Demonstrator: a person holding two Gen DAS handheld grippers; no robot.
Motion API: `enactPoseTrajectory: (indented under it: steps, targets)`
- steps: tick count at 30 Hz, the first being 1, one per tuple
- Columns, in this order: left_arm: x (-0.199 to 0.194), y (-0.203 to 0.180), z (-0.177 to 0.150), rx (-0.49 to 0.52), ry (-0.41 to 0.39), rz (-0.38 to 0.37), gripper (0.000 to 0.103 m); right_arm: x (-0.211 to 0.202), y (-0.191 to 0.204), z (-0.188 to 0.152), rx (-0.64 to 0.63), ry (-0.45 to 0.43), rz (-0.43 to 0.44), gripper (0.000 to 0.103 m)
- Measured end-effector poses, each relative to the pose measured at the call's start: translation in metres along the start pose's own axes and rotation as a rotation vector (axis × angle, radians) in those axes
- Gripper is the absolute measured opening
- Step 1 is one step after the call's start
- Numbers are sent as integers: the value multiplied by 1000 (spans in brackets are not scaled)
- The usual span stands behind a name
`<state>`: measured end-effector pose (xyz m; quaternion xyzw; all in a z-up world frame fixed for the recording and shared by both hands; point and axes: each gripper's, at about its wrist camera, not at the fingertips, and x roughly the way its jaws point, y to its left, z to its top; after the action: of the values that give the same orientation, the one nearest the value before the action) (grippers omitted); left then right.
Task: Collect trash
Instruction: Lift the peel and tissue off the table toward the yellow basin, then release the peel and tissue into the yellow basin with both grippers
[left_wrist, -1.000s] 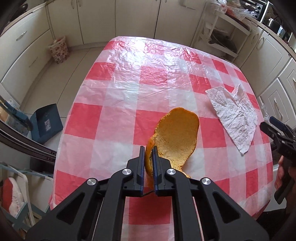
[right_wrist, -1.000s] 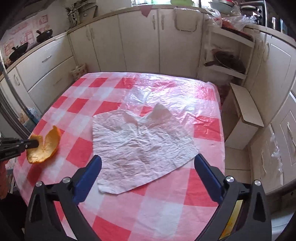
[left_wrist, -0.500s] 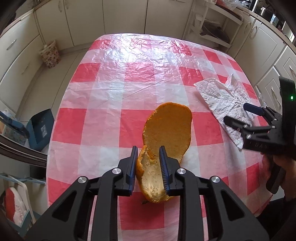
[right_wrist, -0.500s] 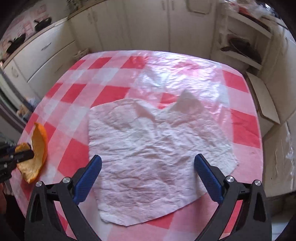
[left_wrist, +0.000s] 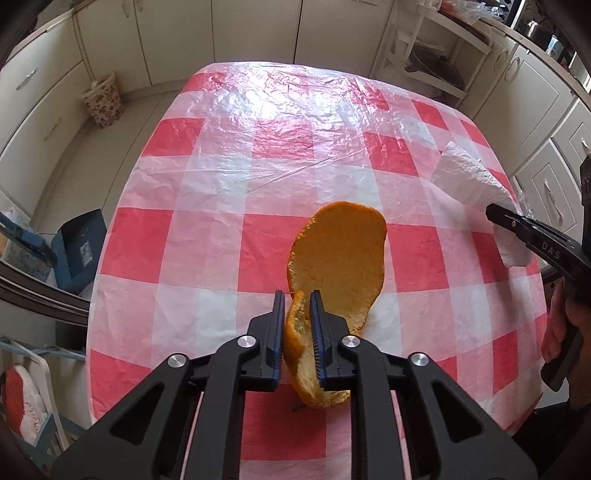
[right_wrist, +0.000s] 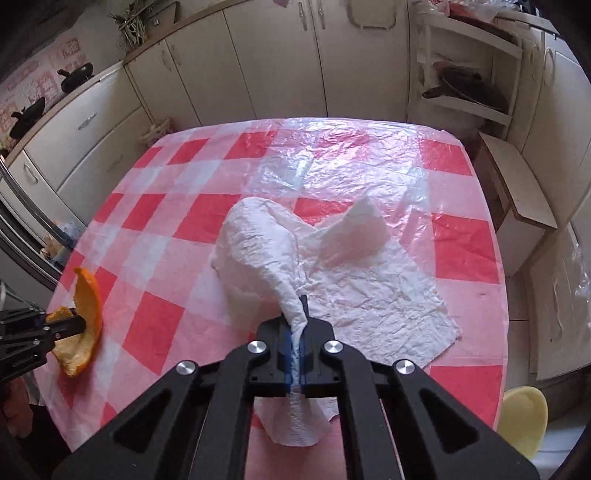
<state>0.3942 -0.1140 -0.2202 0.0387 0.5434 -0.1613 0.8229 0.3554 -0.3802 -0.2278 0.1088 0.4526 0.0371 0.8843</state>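
Through my left wrist camera, my left gripper (left_wrist: 297, 306) is narrowed onto the orange peel (left_wrist: 338, 254); its jaws have just been closing, and the peel's near fold is pinched between the blue pads while the broad part stands up beyond them over the checked tablecloth (left_wrist: 207, 236). The peel's lower end is hidden behind my right-side finger. At the right edge my right gripper (left_wrist: 496, 214) clamps the paper towel (left_wrist: 469, 181), which is lifted off the cloth there; my hand (left_wrist: 557, 328) on its handle is cut off by the frame.

Through my right wrist camera, my right gripper (right_wrist: 300, 314) is clenched on a twisted fold of the paper towel (right_wrist: 369, 284), the rest still lying crumpled on the tablecloth (right_wrist: 159, 317). At the left edge my left gripper (right_wrist: 79, 323) holds the orange peel (right_wrist: 88, 299) above the table's corner, its body partly out of frame.

I count one peel, one towel, two grippers.
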Motion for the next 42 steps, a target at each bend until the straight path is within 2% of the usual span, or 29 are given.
enactPoseTrajectory:
  steps: [5,10,18,24,27,32,37,39,42]
  targets:
    - [-12,-7,-2,15,-28,-54,6,-34,24,1,-44,-58,68,3]
    - [-26,-8,-7,17,-60,-90,5,-47,47,-10,-101,-59,75,3]
    - [-63,-10,-7,4,-183,-119,5,-80,41,-21,-117,-94,67,3]
    - [-96,-36,-13,39,-301,-119,5,-97,23,-33,-106,-104,32,3]
    - [-106,-56,-16,55,-330,-143,5,-109,7,-39,-75,-119,18,3]
    - [-109,-100,-25,93,-331,-201,5,-136,-25,-49,-12,-166,-23,3]
    - [-104,-154,-32,129,-305,-274,5,-158,-87,-71,105,-190,-122,3]
    - [-102,-182,-35,146,-292,-305,5,-158,-121,-84,172,-165,-174,3]
    - [-95,-225,-43,174,-272,-346,5,-145,-172,-106,285,-76,-251,3]
